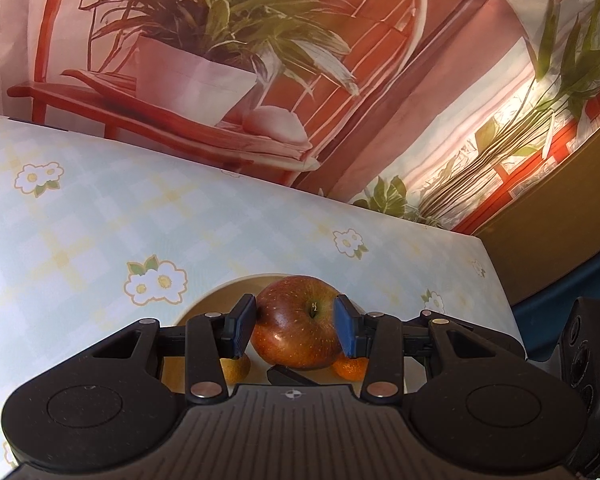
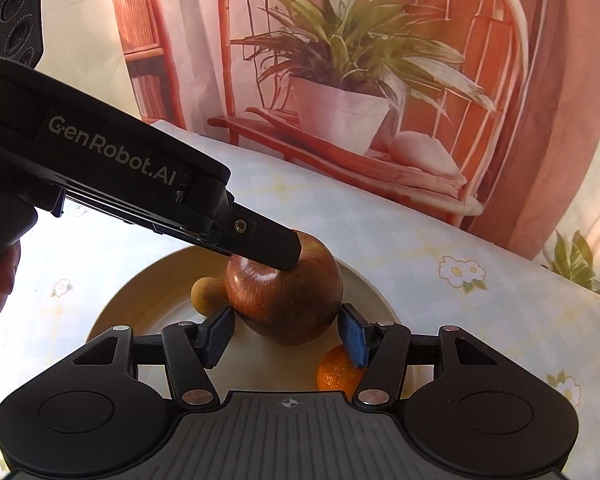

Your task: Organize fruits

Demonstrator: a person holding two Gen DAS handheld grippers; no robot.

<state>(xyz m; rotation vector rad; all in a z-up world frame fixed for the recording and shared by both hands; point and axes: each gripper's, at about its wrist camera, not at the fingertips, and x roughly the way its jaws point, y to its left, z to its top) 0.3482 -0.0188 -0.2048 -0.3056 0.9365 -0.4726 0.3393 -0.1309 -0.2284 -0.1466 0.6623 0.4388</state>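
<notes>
your left gripper (image 1: 296, 326) angles down over plate (image 2: 148, 280) on table (image 1: 100, 220), fingers (image 1: 346, 330) clamped on red apple (image 1: 296, 324), held just above plate. your right gripper (image 2: 286, 334) tilts down beside it, fingers (image 2: 354, 338) apart, gripping nothing. orange (image 2: 334, 374) and yellow fruit (image 2: 208, 294) lie on plate.

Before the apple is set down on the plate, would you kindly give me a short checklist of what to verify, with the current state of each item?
1. Left tool grips the apple, pads on both sides: ok.
2. Apple is over the plate: ok.
3. Landing spot is free: not ok; a yellow fruit and an orange lie close beneath.
4. Right tool is clear of the apple: cannot tell; its pads sit close beside the apple's lower half.
5. Right tool holds nothing: ok.
6. Plate rests flat on the tablecloth: ok.
</notes>
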